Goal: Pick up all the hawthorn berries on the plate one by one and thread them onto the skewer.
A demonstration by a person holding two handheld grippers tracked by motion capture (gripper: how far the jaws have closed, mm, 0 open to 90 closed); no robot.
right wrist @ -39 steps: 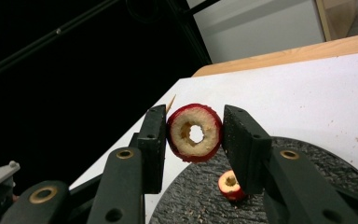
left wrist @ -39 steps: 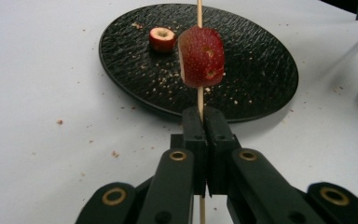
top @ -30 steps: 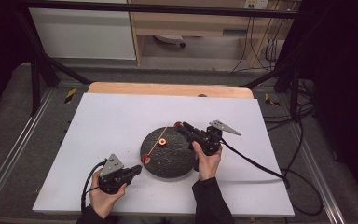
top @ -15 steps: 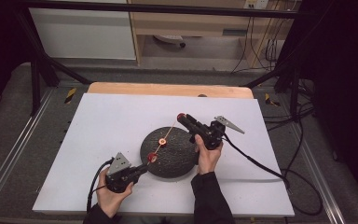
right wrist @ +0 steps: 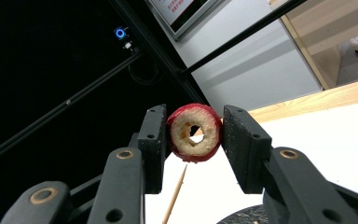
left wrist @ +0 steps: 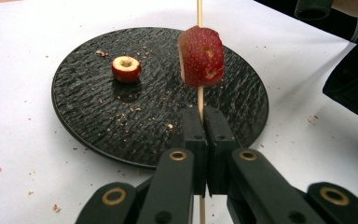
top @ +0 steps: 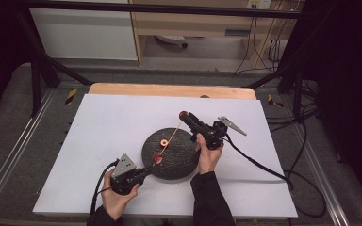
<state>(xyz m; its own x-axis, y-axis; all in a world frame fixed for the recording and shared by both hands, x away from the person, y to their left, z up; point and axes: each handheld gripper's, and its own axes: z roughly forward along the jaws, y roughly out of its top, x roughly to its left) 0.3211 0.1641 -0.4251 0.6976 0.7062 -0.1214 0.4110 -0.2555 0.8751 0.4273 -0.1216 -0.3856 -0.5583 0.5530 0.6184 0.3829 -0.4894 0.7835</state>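
A thin wooden skewer (left wrist: 199,100) stands between the shut jaws of my left gripper (left wrist: 204,114), with one red fruit piece (left wrist: 201,56) threaded on it above the black plate (left wrist: 98,121). In the high view my left gripper (top: 150,169) sits at the plate's near-left rim, and the skewer (top: 172,136) slants up toward my right gripper (top: 185,115). My right gripper (right wrist: 195,126) is shut on a cored red fruit ring (right wrist: 195,132), held in the air with the skewer tip (right wrist: 175,196) just below it. Another cored fruit piece (left wrist: 126,68) lies on the plate.
The black round plate (top: 179,162) rests on a white sheet (top: 108,122) over the wooden table. Crumbs are scattered on the plate and sheet. Cables trail from both grippers toward the near and right edges. Dark frame bars stand around the table.
My right gripper has lifted a little with the fruit ring, toward the far end of the skewer. My left gripper has shifted slightly right, toward the plate.
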